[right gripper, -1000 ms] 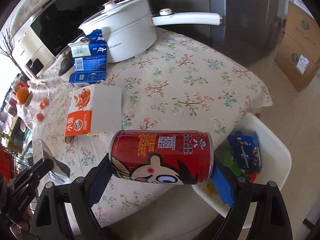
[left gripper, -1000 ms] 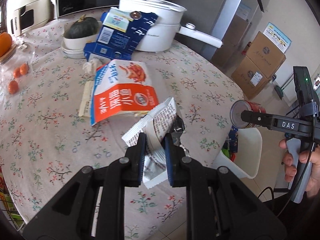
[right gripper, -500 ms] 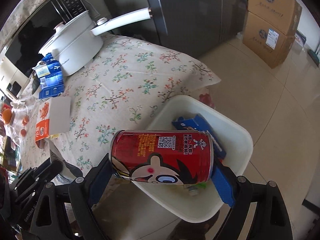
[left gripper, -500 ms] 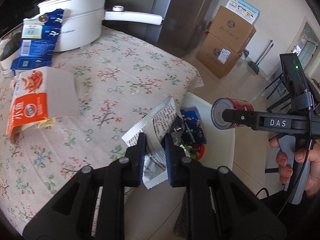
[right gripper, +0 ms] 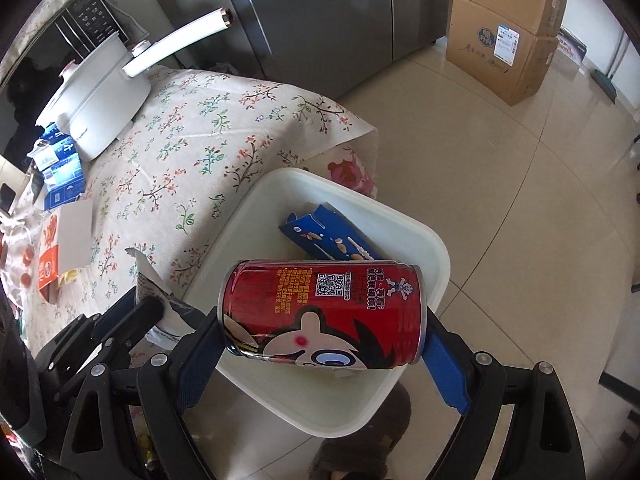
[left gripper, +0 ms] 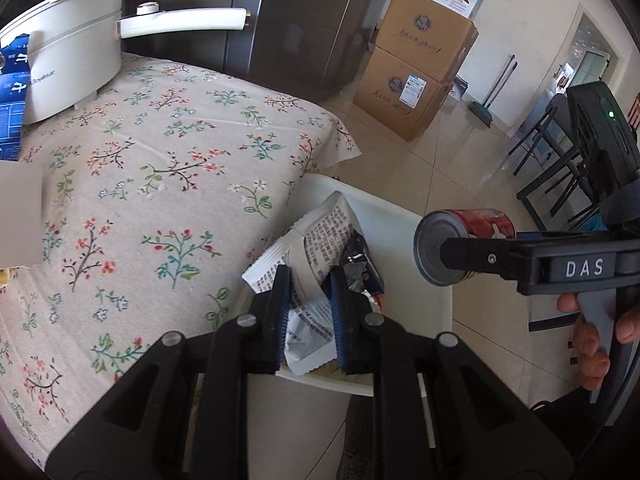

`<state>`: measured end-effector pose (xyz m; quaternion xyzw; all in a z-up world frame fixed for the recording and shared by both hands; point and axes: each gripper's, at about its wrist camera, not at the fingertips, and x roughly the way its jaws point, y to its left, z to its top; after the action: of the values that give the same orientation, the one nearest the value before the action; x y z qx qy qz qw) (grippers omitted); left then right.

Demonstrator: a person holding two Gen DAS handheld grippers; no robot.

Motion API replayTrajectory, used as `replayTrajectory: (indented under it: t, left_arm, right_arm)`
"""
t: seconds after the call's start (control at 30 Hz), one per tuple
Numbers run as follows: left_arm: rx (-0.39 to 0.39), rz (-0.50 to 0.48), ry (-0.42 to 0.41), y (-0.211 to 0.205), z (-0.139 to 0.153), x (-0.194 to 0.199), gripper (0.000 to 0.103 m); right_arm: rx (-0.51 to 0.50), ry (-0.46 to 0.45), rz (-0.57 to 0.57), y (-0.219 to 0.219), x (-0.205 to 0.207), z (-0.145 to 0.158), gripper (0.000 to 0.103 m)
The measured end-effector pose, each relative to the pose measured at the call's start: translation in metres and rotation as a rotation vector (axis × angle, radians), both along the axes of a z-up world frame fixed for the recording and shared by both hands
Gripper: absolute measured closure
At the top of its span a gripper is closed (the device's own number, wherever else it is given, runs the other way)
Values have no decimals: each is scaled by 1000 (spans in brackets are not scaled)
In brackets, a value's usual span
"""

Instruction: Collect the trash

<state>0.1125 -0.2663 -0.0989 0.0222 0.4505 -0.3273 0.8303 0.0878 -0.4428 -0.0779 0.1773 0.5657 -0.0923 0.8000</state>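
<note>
Can (right gripper: 320,316) lies sideways in tool (right gripper: 320,340).

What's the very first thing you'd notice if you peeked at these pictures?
The red can with a cartoon face, held sideways by the right gripper right above the white bin beside the table. Next, the crinkly wrapper pinched in the left gripper, at the bin's edge.

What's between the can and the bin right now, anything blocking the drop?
Nothing visible. The right gripper holds the can sideways over the open bin; only a blue box lies inside.
</note>
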Motion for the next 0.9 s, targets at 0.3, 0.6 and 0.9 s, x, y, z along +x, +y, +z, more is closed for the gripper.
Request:
replayTrajectory:
  t: [0.3,0.6,0.9]
  left_arm:
    - [21,21,4,12,-6,3,49]
    - [43,100,31,55,10,6,28]
    - [91,190,48,111,22,3,15]
  right_arm:
    - [9,14,-36,-16,-7,-5,11]
    - [20,26,-23,-9,-2,-7,11]
    - [25,86,6,9,14,-23,10]
